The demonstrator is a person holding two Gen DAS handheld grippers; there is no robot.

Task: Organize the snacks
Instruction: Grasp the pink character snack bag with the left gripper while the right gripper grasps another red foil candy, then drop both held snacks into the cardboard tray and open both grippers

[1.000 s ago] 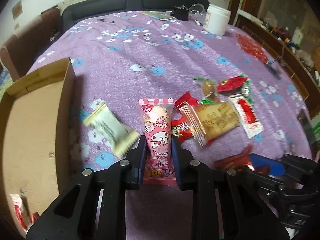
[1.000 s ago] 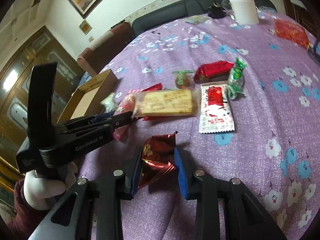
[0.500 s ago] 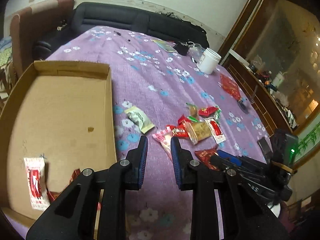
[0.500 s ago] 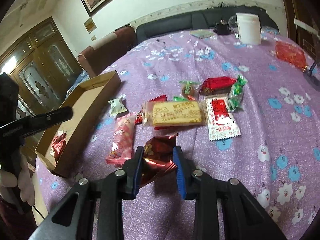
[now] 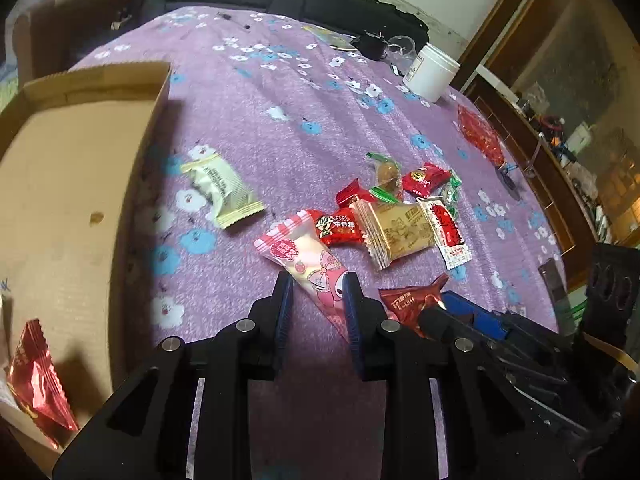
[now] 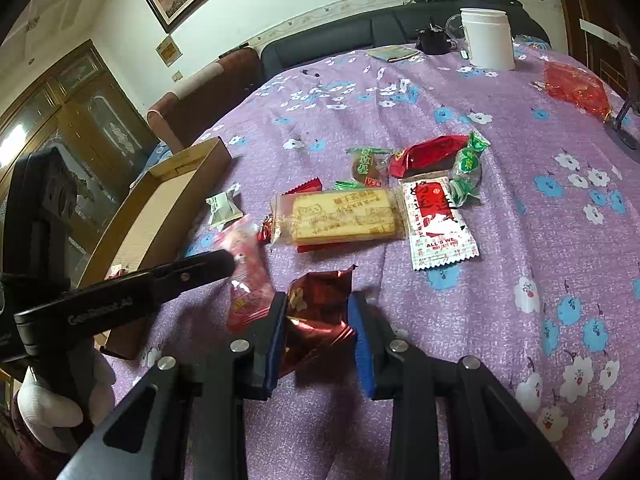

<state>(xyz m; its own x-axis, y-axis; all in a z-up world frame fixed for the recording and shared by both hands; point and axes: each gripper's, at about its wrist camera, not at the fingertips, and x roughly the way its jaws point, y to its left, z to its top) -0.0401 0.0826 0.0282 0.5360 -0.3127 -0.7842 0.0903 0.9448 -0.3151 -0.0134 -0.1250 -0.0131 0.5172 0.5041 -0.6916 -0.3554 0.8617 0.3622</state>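
Note:
A pink cartoon snack packet [image 5: 308, 264] lies slanted on the purple flowered cloth. Its lower end sits between the fingers of my left gripper [image 5: 317, 294], whose jaws are opening; a gap shows at the left pad. The right wrist view shows the same packet [image 6: 244, 276] under the left gripper's fingertip [image 6: 224, 264]. My right gripper [image 6: 318, 312] holds a dark red foil packet [image 6: 320, 300] between both blue pads, and its jaws are opening slightly. From the left wrist camera this packet [image 5: 408, 304] is at the right gripper's tip. A cardboard box [image 5: 60, 200] stands at the left.
The box holds a red foil packet [image 5: 36, 380]. A cream packet [image 5: 220, 188], a biscuit pack [image 5: 396, 232], a white and red sachet [image 5: 448, 232] and small red and green candies [image 5: 424, 178] lie mid-cloth. A white jar [image 5: 434, 72] and a red bag [image 5: 478, 136] sit farther back.
My left gripper left the pink packet, rose high beside the box with shut jaws, then came back down around the packet with wider jaws. The packet now lies slanted. The right gripper barely moved.

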